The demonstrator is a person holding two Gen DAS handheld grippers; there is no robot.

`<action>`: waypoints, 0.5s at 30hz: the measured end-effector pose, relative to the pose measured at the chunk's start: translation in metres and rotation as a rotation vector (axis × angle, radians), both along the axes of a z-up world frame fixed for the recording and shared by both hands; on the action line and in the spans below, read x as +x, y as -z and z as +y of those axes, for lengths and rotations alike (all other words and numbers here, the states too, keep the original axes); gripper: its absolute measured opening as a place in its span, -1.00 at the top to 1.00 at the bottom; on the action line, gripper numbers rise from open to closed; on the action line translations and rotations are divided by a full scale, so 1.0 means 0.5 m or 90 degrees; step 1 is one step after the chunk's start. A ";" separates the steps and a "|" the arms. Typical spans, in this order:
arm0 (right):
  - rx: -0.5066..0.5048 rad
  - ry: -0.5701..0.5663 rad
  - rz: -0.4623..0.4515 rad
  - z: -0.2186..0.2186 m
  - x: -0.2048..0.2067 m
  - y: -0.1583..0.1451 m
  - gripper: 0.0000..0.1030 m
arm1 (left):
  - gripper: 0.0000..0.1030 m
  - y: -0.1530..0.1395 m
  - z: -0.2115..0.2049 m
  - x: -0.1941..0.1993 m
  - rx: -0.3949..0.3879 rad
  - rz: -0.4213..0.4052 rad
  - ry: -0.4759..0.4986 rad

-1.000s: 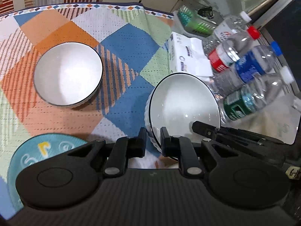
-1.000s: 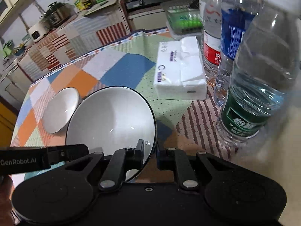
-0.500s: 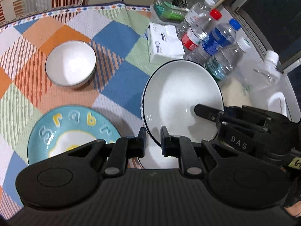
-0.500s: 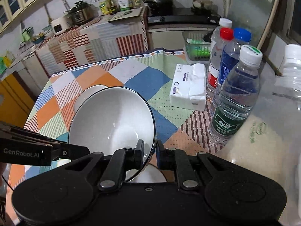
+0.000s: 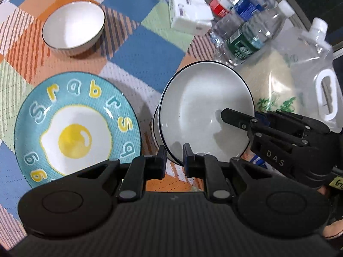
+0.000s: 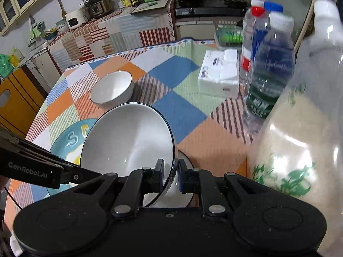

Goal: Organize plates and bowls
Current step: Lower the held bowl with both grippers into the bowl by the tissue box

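Here, patchwork-clothed surface (image 6: 184, 98) with bare cloth open between the egg-print blue plate (image 5: 75, 128) and small empty white bowl (image 5: 74, 27), bottles (image 5: 246, 36) and tissue pack (image 5: 188, 12) crowding the far right edge. Large white bowl (image 5: 203, 111), empty, tilted above the cloth just right of the plate. Left claw (image 5: 174, 157) clenched on its near rim, right claw (image 6: 170, 176) clenched on the opposite rim.

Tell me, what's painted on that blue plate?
A fried egg in the middle of the blue plate, ringed by yellow and pale letters; clearest from the left wrist view.
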State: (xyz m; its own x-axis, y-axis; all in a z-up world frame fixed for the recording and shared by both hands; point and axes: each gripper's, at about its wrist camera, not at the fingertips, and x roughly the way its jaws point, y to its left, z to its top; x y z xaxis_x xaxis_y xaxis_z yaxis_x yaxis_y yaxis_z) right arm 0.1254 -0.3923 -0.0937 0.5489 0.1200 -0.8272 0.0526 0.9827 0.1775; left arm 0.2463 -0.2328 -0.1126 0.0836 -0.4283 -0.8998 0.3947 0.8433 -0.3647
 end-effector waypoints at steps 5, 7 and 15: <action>0.012 0.004 0.009 -0.004 -0.005 0.032 0.68 | 0.73 0.028 -0.012 -0.001 0.016 0.013 0.003; 0.007 0.001 0.011 -0.004 -0.005 0.040 0.68 | 0.73 0.035 -0.018 -0.001 0.025 0.014 0.008; -0.045 -0.028 0.020 0.008 -0.009 0.061 0.69 | 0.73 0.052 -0.045 -0.003 0.057 0.014 0.032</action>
State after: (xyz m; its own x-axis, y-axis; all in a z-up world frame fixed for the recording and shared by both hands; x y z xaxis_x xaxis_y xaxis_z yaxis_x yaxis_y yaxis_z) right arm 0.1208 -0.3884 -0.1242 0.5175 0.0844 -0.8515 0.0140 0.9941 0.1071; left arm 0.2447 -0.2550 -0.1385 0.0436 -0.3494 -0.9359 0.4306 0.8519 -0.2980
